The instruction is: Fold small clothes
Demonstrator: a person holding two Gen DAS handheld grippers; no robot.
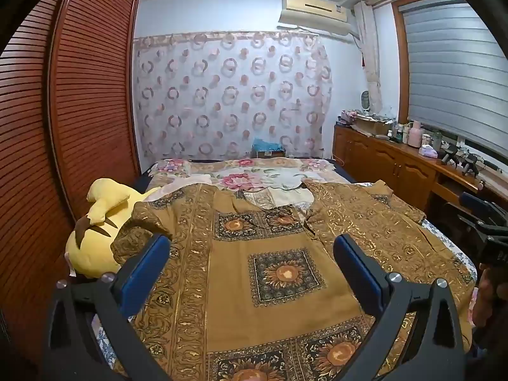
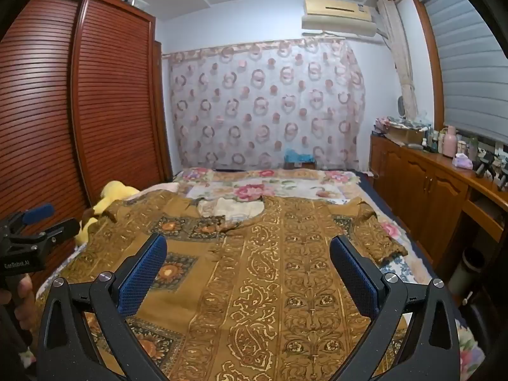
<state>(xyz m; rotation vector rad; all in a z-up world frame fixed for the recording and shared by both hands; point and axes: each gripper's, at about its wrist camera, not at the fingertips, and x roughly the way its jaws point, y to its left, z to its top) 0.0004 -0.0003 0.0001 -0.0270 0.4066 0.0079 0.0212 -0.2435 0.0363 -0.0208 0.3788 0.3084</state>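
Note:
A brown short-sleeved shirt (image 1: 273, 254) with gold scrollwork and sunflower squares lies spread flat on the bed, collar toward the far wall; the right wrist view shows the shirt (image 2: 285, 270) filling the foreground. My left gripper (image 1: 252, 247) hovers open above its left half, nothing between the blue pads. My right gripper (image 2: 247, 250) hovers open over the right half, also holding nothing. Each gripper appears at the edge of the other's view: the right gripper (image 1: 485, 219) at the far right, the left gripper (image 2: 41, 222) at the far left.
A yellow plush toy (image 1: 101, 222) lies at the bed's left edge beside the louvred wooden wardrobe (image 1: 79, 111). A floral bedspread (image 1: 254, 177) covers the bed beyond the shirt. A wooden sideboard (image 2: 428, 184) with bottles runs along the right under the window.

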